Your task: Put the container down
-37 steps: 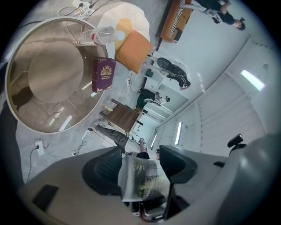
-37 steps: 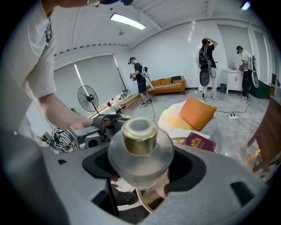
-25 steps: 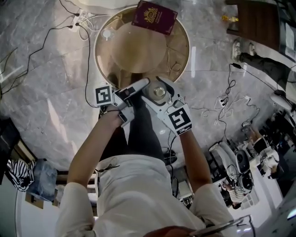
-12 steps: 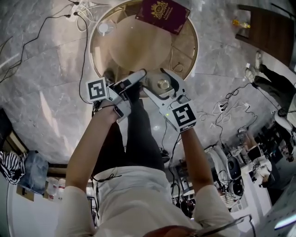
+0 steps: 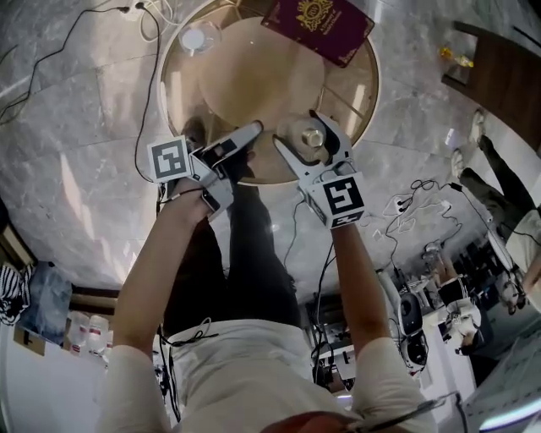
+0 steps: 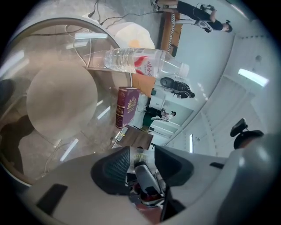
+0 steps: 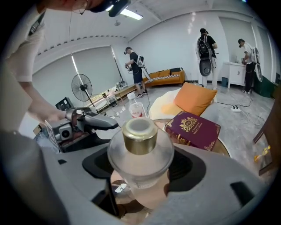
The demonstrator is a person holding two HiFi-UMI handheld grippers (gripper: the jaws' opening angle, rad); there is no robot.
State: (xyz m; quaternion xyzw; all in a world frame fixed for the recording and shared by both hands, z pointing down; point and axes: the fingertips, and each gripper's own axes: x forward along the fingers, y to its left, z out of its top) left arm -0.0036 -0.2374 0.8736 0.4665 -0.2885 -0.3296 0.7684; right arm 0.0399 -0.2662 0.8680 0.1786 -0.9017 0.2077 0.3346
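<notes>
A clear glass container [image 5: 314, 135] with a gold cap [image 7: 139, 134] sits upright between the pads of my right gripper [image 5: 303, 139], which is shut on its round body [image 7: 139, 154]. It hangs over the near edge of the round glass table [image 5: 173, 101]; I cannot tell whether it touches the glass. My left gripper [image 5: 245, 140] lies just to its left, pointing nearly level across the table. Its jaws have just been closing, but they still stand apart [image 6: 141, 160] with nothing between them.
A maroon book [image 5: 325, 25] lies at the table's far edge and a plastic water bottle [image 6: 131, 61] stands at the far left. Cables [image 5: 406, 203] trail over the marble floor. An orange cushion [image 7: 195, 99], a fan [image 7: 81, 85] and several people are farther off.
Both grippers have sunk toward the table and moved out over its near edge, the right one carrying the container. The left jaws look narrower.
</notes>
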